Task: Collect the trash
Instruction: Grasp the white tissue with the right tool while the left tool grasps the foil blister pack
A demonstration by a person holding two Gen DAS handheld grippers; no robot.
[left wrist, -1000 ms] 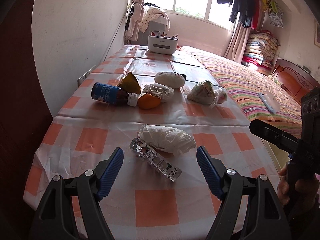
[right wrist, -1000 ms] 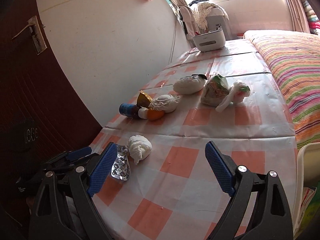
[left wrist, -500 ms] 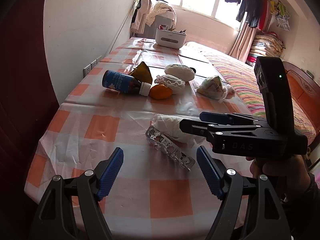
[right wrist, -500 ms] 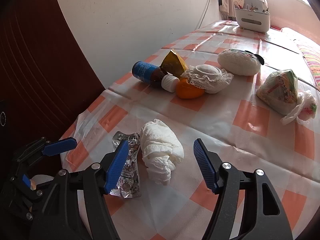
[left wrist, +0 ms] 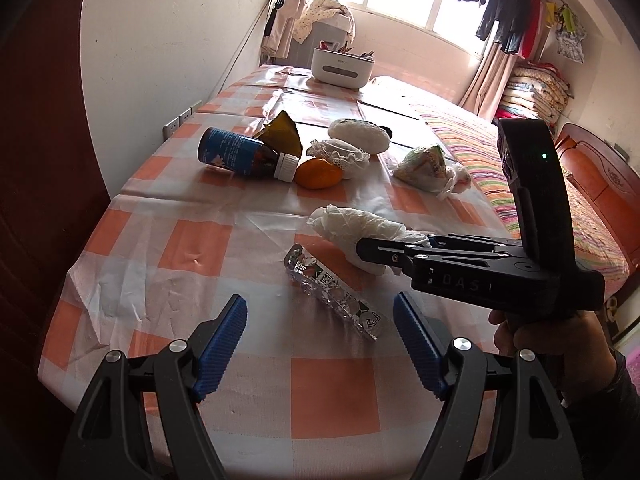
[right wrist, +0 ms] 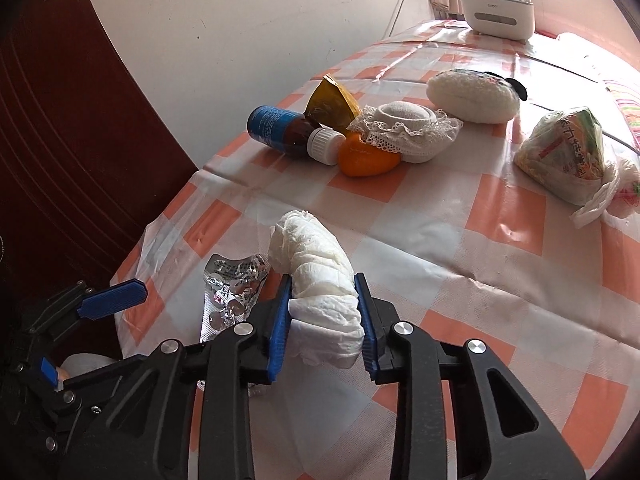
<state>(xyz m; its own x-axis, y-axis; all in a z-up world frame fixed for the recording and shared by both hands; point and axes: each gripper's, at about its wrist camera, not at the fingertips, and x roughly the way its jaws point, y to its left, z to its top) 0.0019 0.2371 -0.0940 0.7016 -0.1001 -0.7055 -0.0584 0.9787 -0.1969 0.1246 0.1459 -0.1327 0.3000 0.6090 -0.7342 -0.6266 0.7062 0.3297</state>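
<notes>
My right gripper (right wrist: 322, 316) has just been closing and its 2 blue pads now pinch the wad of white tissue (right wrist: 316, 276) near its near end, with the wad lying on the checked tablecloth (right wrist: 500, 248). To lift it well I judge I should keep the squeeze firm and rise straight, since the paper is soft and its far end may droop or slip free. Just beside it on the left lies the empty pill blister (right wrist: 230, 292), touching the wad's side, so a straight lift should avoid dragging it. My left gripper (left wrist: 320, 344) hovers with jaws spread, holding nothing, the blister just ahead of it. I see no bin in either view, and what the tied plastic bag (right wrist: 568, 160) holds is hard to make out.
</notes>
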